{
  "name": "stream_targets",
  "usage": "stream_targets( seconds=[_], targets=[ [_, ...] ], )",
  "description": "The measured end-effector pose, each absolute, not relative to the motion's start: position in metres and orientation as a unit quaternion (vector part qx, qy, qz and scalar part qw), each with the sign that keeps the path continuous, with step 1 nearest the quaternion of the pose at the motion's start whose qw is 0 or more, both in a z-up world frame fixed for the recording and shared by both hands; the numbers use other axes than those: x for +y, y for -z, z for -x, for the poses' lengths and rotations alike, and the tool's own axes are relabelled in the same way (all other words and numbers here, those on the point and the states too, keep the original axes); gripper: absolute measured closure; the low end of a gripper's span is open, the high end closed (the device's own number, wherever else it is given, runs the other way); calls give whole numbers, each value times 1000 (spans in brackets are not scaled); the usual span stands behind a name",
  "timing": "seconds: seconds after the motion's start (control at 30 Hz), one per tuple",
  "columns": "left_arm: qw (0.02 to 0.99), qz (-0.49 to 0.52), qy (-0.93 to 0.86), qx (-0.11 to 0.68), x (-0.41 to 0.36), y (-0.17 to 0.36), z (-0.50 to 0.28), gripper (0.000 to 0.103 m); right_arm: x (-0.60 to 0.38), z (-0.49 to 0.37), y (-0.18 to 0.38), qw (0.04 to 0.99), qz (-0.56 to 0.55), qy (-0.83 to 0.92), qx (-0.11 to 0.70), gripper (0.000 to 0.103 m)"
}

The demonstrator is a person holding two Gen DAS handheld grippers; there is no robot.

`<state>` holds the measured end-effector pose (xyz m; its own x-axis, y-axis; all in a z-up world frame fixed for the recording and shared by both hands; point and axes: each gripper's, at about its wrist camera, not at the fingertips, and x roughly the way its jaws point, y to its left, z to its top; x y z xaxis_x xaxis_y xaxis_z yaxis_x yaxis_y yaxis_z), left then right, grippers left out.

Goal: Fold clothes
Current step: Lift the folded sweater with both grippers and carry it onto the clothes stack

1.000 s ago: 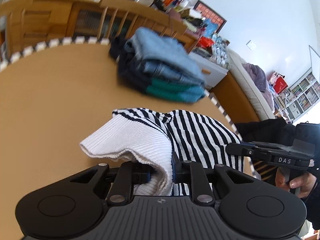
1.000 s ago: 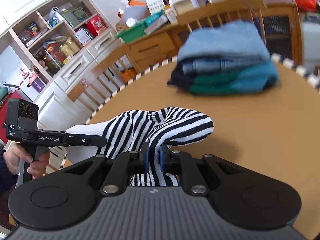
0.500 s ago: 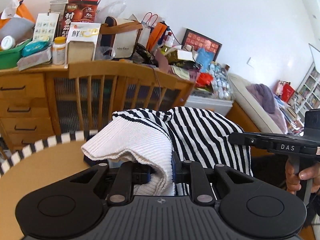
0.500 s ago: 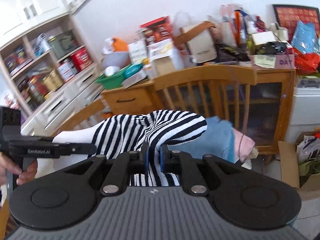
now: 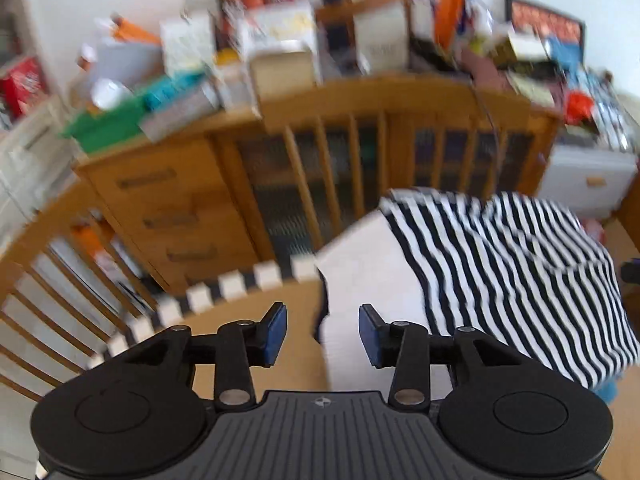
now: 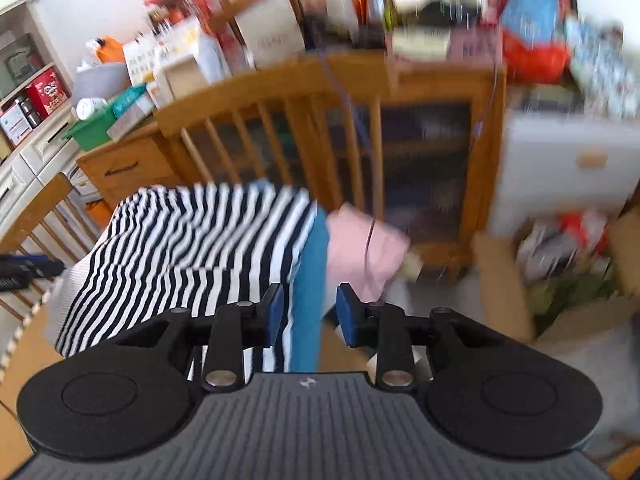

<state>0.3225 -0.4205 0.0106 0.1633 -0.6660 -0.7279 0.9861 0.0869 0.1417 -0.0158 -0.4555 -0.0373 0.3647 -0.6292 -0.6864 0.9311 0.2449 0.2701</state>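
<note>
Jaws of the left gripper (image 5: 322,330) and the right gripper (image 6: 310,316) had just been opening and stood spread, pinching nothing. Just beyond them lay the folded striped sweater (image 5: 504,280), probably soft, light and floppy, best pinched at its near corners; its long axis ran side to side, short of the wooden chair (image 5: 340,100).

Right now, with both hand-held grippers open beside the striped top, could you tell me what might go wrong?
1. The striped top is free of the left hand-held gripper and right hand-held gripper, whose jaws have just been opening; it may land askew.
2. It covers the blue garment and may slide off.
</note>
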Motion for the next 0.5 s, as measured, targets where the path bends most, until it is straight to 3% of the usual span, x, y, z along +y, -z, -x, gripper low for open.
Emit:
stream_targets(
  seconds=[0.1, 0.2, 0.3, 0.33, 0.37, 0.5],
  targets=[
    [711, -255, 622, 204, -401, -30, -305, 63, -441, -5, 20, 795, -270, 501, 211, 71],
    [664, -265, 673, 191, -397, -19, -264, 62, -431, -34, 23, 825, -210, 481, 212, 64],
    [629, -327, 676, 201, -402, 14, -236, 70, -437, -52, 46, 825, -194, 476, 235, 64],
    [629, -331, 677, 192, -398, 22, -235, 70, -439, -59, 54, 825, -189, 475, 243, 64],
    [629, -333, 678, 183, -393, 31, -234, 70, -445, -55, 64, 815, -212, 476, 255, 71],
    [624, -331, 687, 171, -387, 25, -237, 70, -452, -38, 62, 819, -254, 466, 219, 73]
  ],
)
